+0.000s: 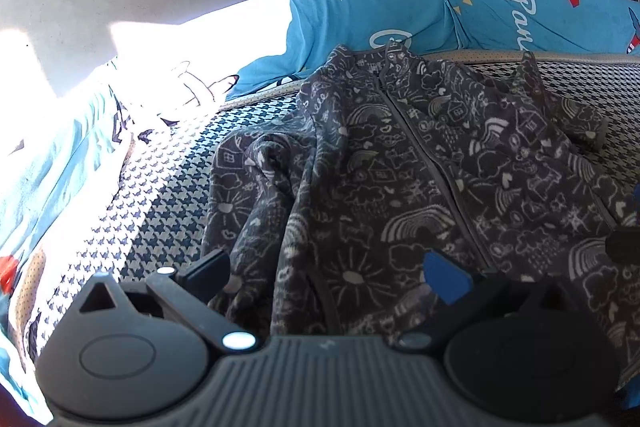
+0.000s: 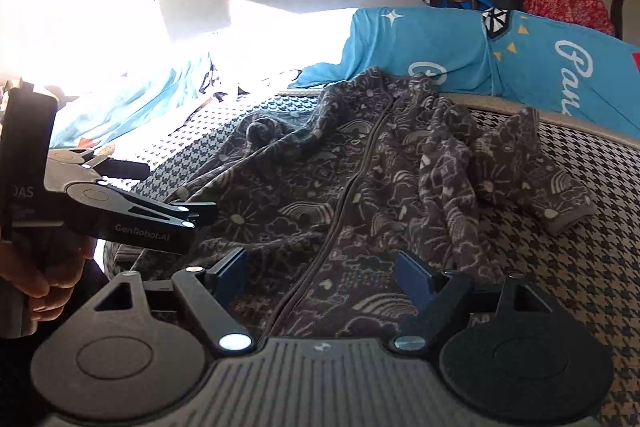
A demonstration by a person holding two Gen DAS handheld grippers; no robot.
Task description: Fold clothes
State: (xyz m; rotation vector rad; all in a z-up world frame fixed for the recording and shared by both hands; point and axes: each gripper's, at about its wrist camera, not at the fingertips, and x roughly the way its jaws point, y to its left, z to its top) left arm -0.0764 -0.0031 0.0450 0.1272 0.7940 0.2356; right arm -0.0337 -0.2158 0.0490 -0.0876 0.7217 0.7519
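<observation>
One dark grey fleece jacket with a white doodle print and a grey front zip lies front-up and rumpled on the black-and-white houndstooth mattress, collar toward the far edge, hem toward the near edge; its two sleeves lie crumpled, one at each side. Left gripper, jaws apart, sits low over the hem at the jacket's left side, holding nothing; right gripper, jaws likewise apart, straddles the zip at the hem, also holding nothing. One turquoise printed quilt lies bunched along the far edge, touching the collar. Likely faults: a shallow pinch may take only the upper layer, so the front lifts from the back; the bunched left sleeve may be trapped inside a fold and leave a lump; uneven pulls would skew the zip line; thick fleece may slip from the pads.
</observation>
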